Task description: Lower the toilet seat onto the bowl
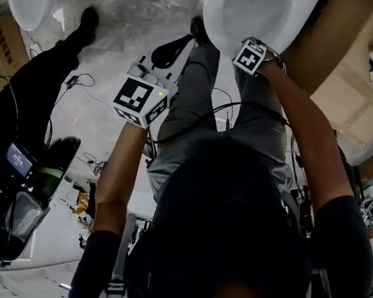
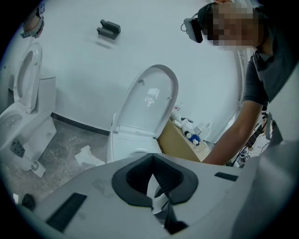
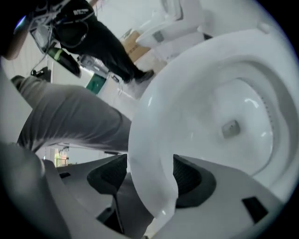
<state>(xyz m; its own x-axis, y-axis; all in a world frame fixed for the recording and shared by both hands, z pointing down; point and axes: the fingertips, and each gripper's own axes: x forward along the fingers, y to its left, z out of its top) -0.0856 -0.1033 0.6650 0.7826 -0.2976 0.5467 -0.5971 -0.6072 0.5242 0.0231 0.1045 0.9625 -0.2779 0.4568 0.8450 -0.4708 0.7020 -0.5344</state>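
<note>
Pinching the white oval plastic toilet seat [image 3: 156, 135] at its near edge, the right gripper [image 3: 150, 173] holds it over the white ceramic bowl [image 3: 243, 112]; the left gripper [image 2: 153, 167] has its fingers pressed together, empty.

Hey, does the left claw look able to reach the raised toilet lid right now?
Probably yes: the left claw is empty and faces the lid, with only open space between them.

A bystander in black [image 1: 30, 97] is standing close by, and crumpled paper [image 2: 87, 157] is lying near a second toilet [image 2: 43, 105].
</note>
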